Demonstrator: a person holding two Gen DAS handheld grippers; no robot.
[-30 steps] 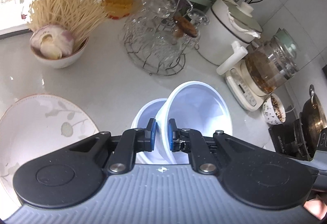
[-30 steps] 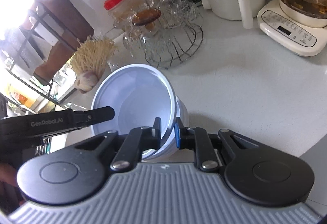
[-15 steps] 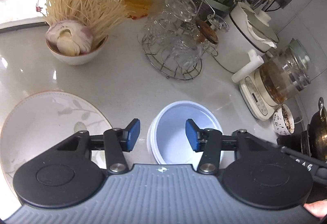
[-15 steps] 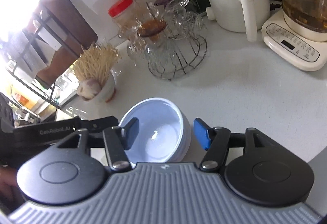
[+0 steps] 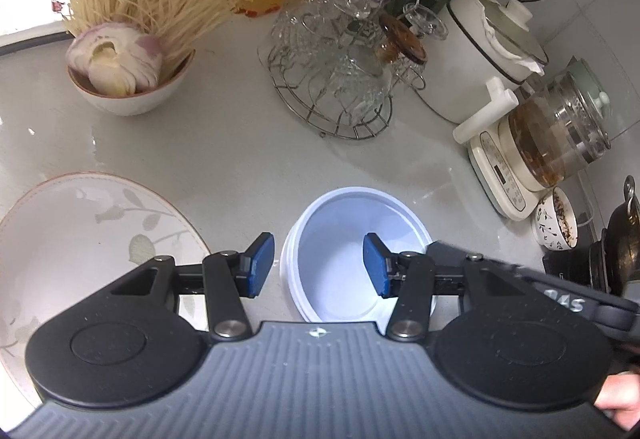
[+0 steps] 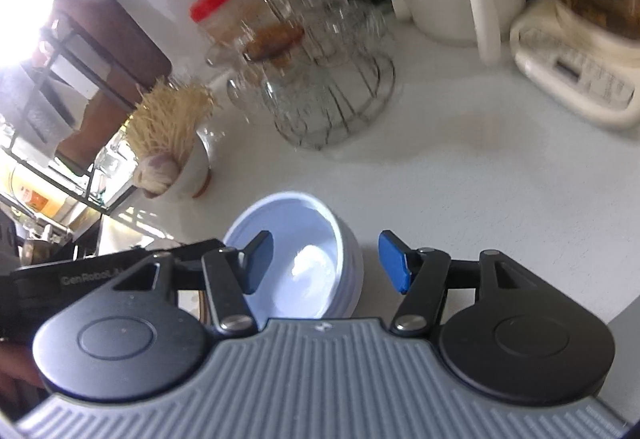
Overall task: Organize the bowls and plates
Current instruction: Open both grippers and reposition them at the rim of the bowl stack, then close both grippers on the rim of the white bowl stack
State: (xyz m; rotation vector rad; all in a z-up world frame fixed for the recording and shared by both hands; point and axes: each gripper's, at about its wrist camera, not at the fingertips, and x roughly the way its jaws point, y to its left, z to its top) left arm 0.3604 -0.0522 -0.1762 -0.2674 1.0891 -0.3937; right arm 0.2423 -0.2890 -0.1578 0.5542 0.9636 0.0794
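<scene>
While both stand released, left gripper (image 5: 318,265) and right gripper (image 6: 326,263) flank the stacked white bowls (image 5: 352,251)

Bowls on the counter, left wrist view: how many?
At least 4. Nested white plastic bowls, apparently two, between the open left tongs; ceramic bowl of noodles and garlic far left; small patterned bowl by the kettle base. More may be nested unseen.

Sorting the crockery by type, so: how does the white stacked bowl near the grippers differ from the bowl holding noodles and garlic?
The stacked white bowl is empty; the noodle bowl is filled with dry noodles and a garlic bulb. The white bowl is nested in another like it; the noodle bowl stands alone. The white bowl is plain with a bluish tint; the noodle bowl is cream with a brownish rim. Both sit upright on the counter.
</scene>
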